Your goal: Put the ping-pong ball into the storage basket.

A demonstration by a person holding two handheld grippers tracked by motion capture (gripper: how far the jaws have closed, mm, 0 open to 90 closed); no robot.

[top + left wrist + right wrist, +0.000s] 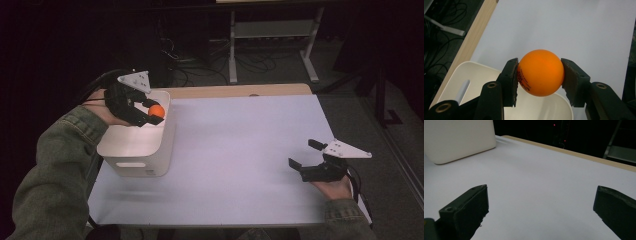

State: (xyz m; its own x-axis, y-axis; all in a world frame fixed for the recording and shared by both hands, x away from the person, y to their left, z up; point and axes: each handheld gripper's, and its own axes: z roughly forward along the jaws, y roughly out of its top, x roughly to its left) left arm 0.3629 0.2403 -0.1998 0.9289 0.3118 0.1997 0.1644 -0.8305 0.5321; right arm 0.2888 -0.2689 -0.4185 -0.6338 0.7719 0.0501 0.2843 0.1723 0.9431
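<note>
Left gripper [152,114] clamps orange ball [156,110] over white bin [137,150] at table's 10 o'clock. Right gripper [305,154], 4 o'clock: jaws wide, nothing betw. them.

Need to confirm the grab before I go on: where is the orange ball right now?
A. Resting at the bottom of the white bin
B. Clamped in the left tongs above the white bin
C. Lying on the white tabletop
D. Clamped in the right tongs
B: the left tongs press on both sides of the orange ball, held over the white bin, while the right tongs stand open with nothing between them.
</note>
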